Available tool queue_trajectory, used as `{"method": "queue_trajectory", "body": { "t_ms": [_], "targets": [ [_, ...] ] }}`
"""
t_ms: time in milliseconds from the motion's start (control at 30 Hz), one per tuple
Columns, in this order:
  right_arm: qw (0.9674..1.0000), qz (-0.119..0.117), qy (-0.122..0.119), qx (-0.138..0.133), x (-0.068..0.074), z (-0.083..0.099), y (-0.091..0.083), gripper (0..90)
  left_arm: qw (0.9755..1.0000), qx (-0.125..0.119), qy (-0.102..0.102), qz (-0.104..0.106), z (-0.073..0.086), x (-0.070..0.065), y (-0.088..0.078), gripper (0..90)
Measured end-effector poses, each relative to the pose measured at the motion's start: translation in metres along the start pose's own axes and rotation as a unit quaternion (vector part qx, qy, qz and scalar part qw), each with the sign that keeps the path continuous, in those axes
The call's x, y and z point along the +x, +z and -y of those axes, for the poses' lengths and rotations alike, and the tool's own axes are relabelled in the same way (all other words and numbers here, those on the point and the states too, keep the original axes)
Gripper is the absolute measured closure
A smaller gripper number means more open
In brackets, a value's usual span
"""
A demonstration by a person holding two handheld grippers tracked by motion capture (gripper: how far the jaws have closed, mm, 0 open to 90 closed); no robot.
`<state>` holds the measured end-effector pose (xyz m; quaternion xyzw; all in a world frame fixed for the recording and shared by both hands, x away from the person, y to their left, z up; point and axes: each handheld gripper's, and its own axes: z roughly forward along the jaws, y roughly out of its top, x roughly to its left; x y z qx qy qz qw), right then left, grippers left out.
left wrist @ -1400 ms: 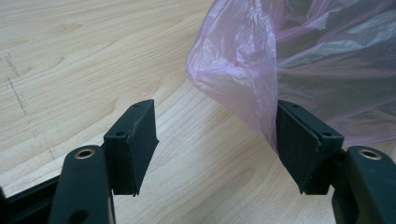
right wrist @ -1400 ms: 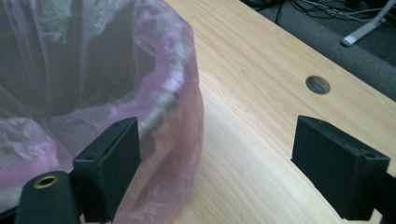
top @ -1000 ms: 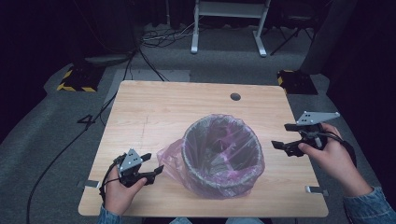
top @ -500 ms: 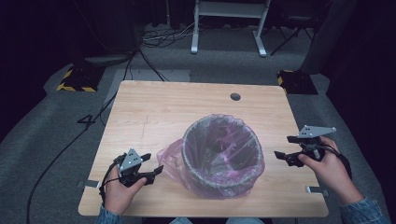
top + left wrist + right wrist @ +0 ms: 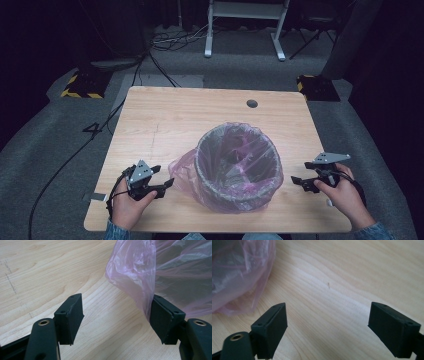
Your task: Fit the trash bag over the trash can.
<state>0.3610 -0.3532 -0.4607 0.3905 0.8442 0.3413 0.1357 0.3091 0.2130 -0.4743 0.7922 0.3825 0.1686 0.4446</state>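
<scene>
I hold one pair of tongs in each hand, two in all, and both stand wide with nothing between their jaws. My left tongs (image 5: 162,186) rest low on the wooden surface (image 5: 165,120), just beside the loose fold of the pink bag (image 5: 182,170); in the left gripper view the film (image 5: 140,272) hangs against the inner face of one jaw, though I cannot tell whether it truly touches. My right tongs (image 5: 298,182) sit apart from the bin (image 5: 237,165), near the surface's right edge, and their own view cuts the bag (image 5: 239,275) off at the top left corner. There is one bin, lined with one bag, standing toward my side of the surface, right of centre. Its floor is dim under the plastic; something pale may lie inside, but I can't make it out. One dark round hole (image 5: 252,103) marks the far side.
</scene>
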Motion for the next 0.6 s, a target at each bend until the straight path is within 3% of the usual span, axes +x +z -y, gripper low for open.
{"method": "queue_trajectory", "body": {
  "t_ms": [267, 433, 600],
  "targets": [
    [0.9998, 0.007, 0.018, 0.009, 0.002, 0.031, 0.013, 15.9, 1.0, 0.006, -0.003, -0.002, 0.004, 0.001, 0.002, 31.0],
    [0.9988, 0.03, 0.008, -0.038, 0.002, 0.042, 0.021, 11.8, 0.9999, 0.01, -0.001, -0.003, 0.005, 0.001, 0.004, 31.0],
    [0.9987, 0.03, 0.003, -0.04, 0.003, 0.042, 0.021, 12.4, 0.9999, 0.013, 0.001, -0.006, 0.006, 0.0, 0.006, 29.4]
  ]
}}
